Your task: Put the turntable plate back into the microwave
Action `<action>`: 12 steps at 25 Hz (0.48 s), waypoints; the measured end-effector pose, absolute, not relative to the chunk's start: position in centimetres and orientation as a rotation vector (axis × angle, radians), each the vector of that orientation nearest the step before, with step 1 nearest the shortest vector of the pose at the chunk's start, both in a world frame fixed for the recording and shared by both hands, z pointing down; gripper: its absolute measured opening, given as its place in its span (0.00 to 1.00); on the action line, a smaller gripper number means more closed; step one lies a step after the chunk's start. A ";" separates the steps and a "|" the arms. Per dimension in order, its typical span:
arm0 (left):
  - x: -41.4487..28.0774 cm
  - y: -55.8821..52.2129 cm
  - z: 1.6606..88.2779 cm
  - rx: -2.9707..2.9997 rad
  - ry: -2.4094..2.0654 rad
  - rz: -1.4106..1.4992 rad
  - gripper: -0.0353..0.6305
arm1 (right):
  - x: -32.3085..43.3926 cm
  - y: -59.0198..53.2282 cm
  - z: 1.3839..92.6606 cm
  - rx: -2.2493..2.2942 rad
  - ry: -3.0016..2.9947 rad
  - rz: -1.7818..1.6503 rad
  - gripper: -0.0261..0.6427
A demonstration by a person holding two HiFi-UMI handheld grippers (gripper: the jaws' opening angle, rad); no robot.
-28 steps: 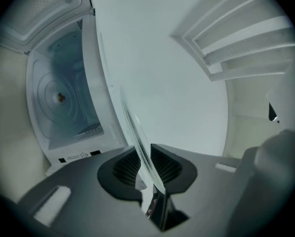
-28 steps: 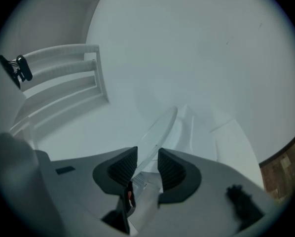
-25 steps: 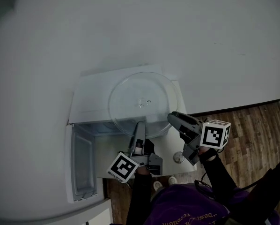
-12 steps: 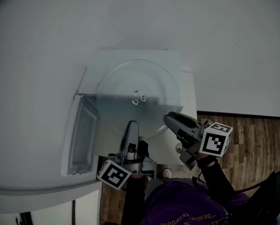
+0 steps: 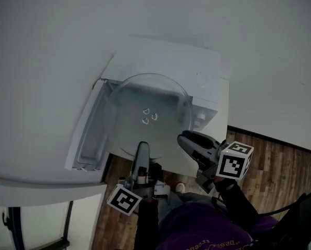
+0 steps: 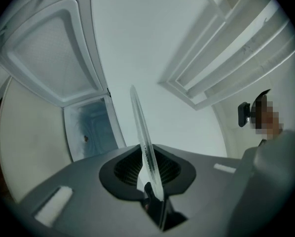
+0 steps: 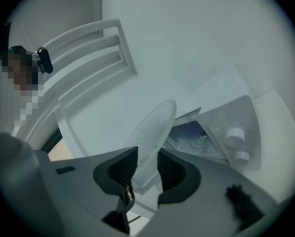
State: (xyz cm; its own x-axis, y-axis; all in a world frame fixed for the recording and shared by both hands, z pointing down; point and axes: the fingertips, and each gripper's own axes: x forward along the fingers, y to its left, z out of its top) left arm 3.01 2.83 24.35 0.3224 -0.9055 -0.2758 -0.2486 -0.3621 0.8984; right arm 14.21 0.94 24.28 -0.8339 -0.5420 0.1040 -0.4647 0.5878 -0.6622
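The clear glass turntable plate (image 5: 147,111) hangs in front of the white microwave (image 5: 197,72), level with its open cavity (image 6: 91,127). My left gripper (image 5: 142,147) is shut on the plate's near rim. In the left gripper view the plate (image 6: 140,132) stands edge-on between the left gripper's (image 6: 150,181) pads. My right gripper (image 5: 185,139) holds the plate's right rim. In the right gripper view the plate (image 7: 152,132) runs slantwise between the right gripper's (image 7: 146,169) wide-set pads and touches both.
The microwave door (image 5: 90,134) stands open at the left of the cavity. Two white knobs (image 7: 234,137) sit on the control panel at the right. A wooden floor (image 5: 270,155) lies below. A white wall rises behind.
Both grippers have carried the plate from above the microwave's top towards its open front. The plate has tilted somewhat. The door now shows at the plate's left.
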 end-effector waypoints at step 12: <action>0.8 7.1 31.0 1.617 -1.141 -1.058 0.13 | 11.7 4.0 30.1 -0.753 2.804 -1.266 0.24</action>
